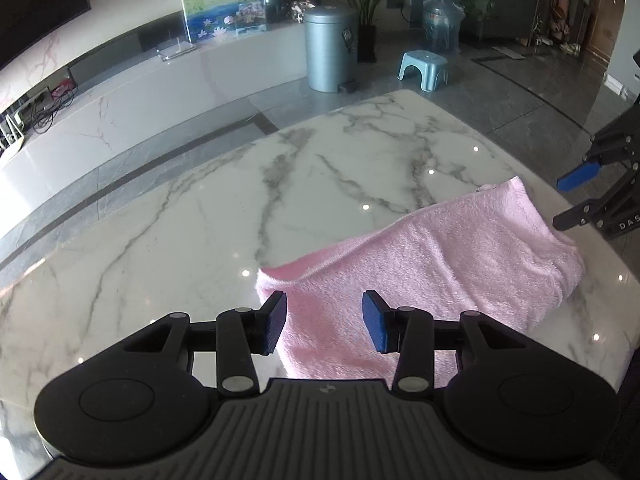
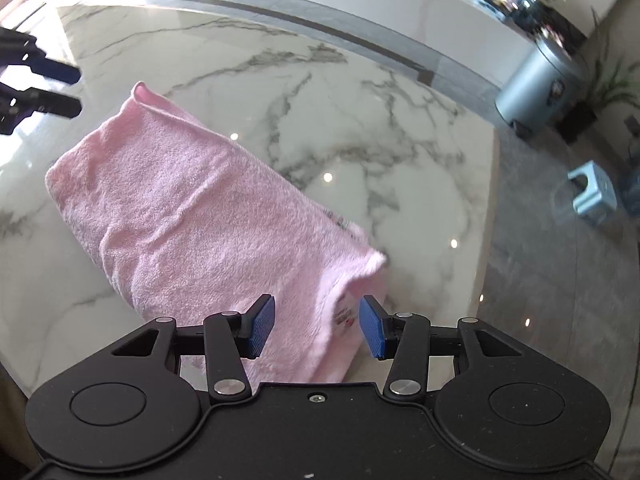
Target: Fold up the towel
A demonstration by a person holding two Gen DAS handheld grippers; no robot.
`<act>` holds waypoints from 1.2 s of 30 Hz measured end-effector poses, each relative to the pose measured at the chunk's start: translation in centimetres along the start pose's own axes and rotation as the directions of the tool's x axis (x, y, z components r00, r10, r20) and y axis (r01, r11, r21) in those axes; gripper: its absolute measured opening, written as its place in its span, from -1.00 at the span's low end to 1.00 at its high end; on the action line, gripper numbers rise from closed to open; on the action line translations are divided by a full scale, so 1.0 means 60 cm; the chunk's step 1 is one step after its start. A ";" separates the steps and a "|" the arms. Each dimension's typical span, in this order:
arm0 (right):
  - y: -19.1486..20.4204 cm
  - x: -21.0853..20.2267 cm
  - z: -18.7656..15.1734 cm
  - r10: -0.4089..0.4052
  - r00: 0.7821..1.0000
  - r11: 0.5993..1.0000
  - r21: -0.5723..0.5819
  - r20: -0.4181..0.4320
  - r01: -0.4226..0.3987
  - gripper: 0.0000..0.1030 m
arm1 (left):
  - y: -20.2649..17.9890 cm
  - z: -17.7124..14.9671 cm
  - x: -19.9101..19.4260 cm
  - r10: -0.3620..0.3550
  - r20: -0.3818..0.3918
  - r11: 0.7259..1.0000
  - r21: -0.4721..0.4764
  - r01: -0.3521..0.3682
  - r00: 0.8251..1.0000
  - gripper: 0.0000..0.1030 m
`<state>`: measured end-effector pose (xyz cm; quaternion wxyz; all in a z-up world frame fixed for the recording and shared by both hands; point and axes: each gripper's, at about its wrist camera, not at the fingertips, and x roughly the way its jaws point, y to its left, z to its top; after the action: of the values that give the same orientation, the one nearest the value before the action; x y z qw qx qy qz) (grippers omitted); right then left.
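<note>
Left wrist view, item 1: I log pink towel (image 1: 432,280), folded, lying on marble surface (image 1: 200,240) w/ its near end under left hand-held gripper (image 1: 324,322), blue pads spread wide, nothing held; right hand-held gripper (image 2: 316,326) likewise agape, empty, over towel's opp. end.

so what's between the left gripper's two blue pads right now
The pink towel lies in the gap of the open left gripper, seen in the left wrist view. Neither pad is closed on it.
</note>
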<state>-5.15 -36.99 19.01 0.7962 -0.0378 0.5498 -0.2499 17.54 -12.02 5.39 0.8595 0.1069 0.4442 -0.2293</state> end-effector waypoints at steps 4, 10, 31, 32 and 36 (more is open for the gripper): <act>0.003 0.015 -0.042 0.015 1.000 0.983 0.181 0.012 -0.017 -0.12 | -0.006 -0.036 0.026 -0.033 -0.015 0.995 -0.095 0.032 0.999 -0.22; 0.012 0.046 -0.085 0.041 0.998 0.946 0.321 0.037 -0.051 -0.12 | -0.020 -0.071 0.066 -0.074 -0.016 0.980 -0.184 0.070 0.997 -0.22; 0.214 0.070 -0.056 0.045 0.991 0.973 0.220 0.127 -0.073 0.05 | 0.081 -0.211 -0.007 0.077 -0.045 0.959 -0.269 -0.087 0.996 -0.22; 0.226 0.070 -0.055 0.047 0.990 0.974 0.213 0.130 -0.074 0.08 | 0.087 -0.220 -0.014 0.090 -0.045 0.955 -0.280 -0.099 0.995 -0.22; 0.269 0.074 -0.053 0.016 0.989 0.984 0.175 0.146 -0.042 0.14 | 0.101 -0.238 -0.026 0.108 -0.039 0.947 -0.299 -0.115 0.993 -0.22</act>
<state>-1.05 -24.16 8.58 0.8375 0.0232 0.4668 -0.2829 9.52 -0.76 -1.75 0.8724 0.0023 0.4765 -0.1087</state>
